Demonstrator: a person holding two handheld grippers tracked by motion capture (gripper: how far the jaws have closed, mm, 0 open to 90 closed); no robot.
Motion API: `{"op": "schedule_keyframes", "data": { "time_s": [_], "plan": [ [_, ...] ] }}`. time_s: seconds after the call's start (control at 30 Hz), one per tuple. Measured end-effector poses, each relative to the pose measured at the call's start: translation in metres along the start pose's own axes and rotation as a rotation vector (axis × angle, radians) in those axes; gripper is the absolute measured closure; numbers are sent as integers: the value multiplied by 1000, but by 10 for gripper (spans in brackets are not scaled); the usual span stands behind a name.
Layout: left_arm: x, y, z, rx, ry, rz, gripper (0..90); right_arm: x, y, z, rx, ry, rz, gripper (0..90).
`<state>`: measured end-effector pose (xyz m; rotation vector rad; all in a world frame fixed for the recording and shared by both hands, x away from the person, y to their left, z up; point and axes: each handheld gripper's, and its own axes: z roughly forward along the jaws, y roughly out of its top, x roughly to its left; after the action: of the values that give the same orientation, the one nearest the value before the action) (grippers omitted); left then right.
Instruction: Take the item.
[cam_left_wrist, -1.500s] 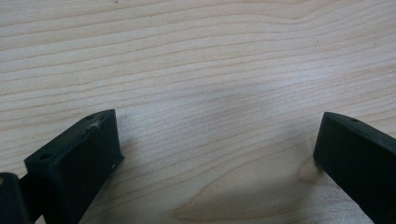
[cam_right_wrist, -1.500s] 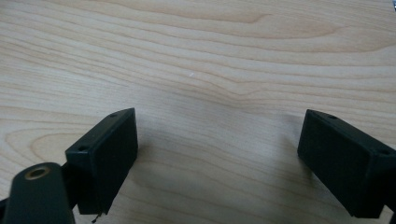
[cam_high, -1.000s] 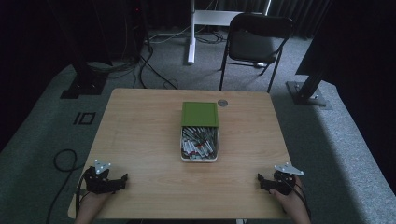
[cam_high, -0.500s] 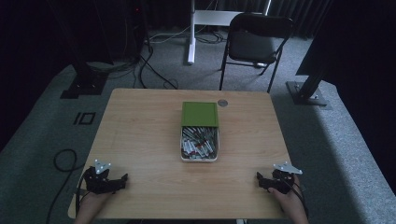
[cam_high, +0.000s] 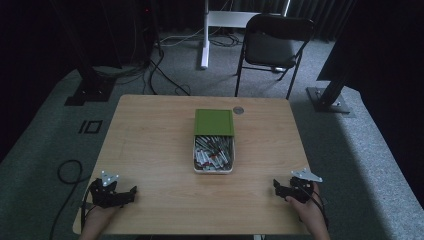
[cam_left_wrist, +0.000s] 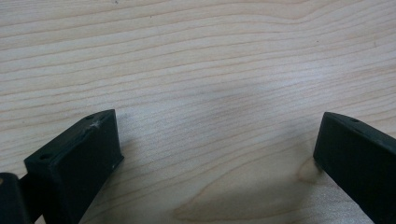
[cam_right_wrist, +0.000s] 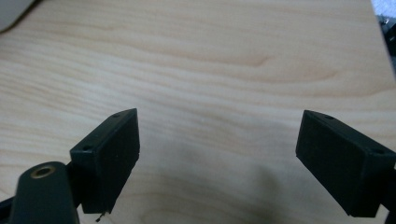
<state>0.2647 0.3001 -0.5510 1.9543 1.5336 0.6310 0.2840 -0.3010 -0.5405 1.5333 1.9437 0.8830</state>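
Your left gripper (cam_high: 131, 192) and right gripper (cam_high: 276, 186) rest wide-jawed, empty, on the light wooden table (cam_high: 150, 150), well apart from the white tray (cam_high: 213, 170) of small items.

Desk (cam_high: 150, 145): standing mid-room, its pale wood top lying bare around the middle.
Coin-like disc (cam_high: 238, 110): lying near the desk's far edge.
Folding chair (cam_high: 272, 47): standing beyond the desk, facing it.
White stand (cam_high: 212, 25): standing left of the chair.
Cables (cam_high: 160, 75): trailing across the grey floor.

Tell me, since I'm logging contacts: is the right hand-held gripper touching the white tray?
Apart. The high view shows bare table between the right hand-held gripper and the white tray.
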Motion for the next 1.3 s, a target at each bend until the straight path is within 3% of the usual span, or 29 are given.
{"op": "schedule_keyframes", "data": {
  "time_s": [0.4, 0.63, 0.93, 1.3],
  "plan": [
    [0, 0, 0, 0, 0, -1, 13, 4, 31, -16, -69, 4, -15, 139],
    [0, 0, 0, -2, 0, -3, 14, 12, 44, -17, -89, 12, -42, 144],
    [0, 0, 0, -2, 0, -3, 14, 29, 62, -20, -133, 65, -72, 148],
    [0, 0, 0, -2, 0, -3, 14, 46, 76, -21, -145, 103, -101, 164]
  ]
}}
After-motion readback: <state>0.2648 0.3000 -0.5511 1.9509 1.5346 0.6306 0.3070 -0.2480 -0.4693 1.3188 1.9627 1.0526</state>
